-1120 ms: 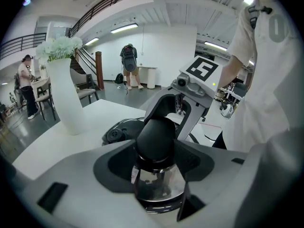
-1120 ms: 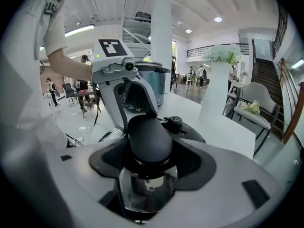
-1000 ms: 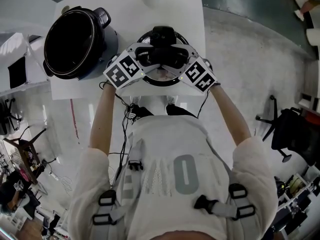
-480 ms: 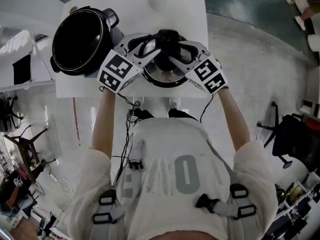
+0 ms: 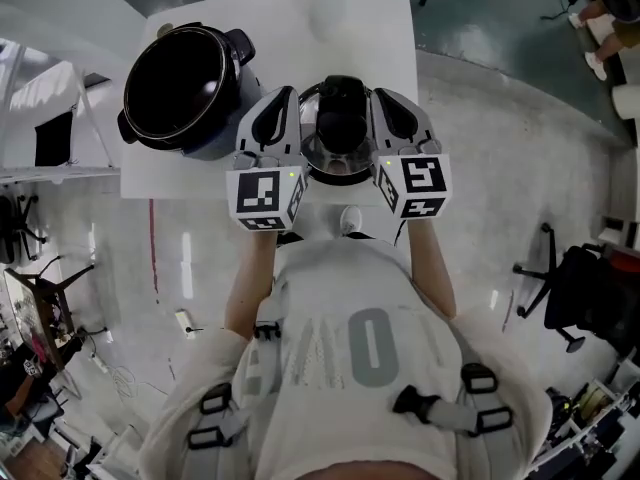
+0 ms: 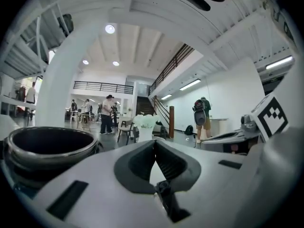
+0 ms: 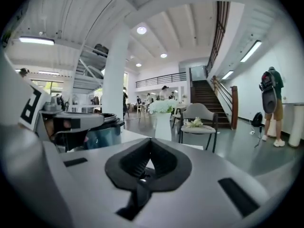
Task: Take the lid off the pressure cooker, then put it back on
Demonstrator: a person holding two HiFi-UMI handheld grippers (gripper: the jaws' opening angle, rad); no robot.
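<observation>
1. Plainly, the left gripper [image 6: 154, 145] is clenched on nothing, and so is the right gripper [image 7: 149, 142]
2. Lid [image 5: 341, 128] sits between them, off the cooker [image 5: 182, 80], at its 3 o'clock, over the counter [image 5: 190, 173]

the round pressure cooker pot [image 5: 185, 86] is shown black inside, the round steel lid [image 5: 340, 168] silver and black-handled, the table [image 5: 380, 28] white.

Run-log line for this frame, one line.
left gripper: shut, empty | right gripper: shut, empty | lid: off, between them, right of pot | pot: open | lid contact: unclear
</observation>
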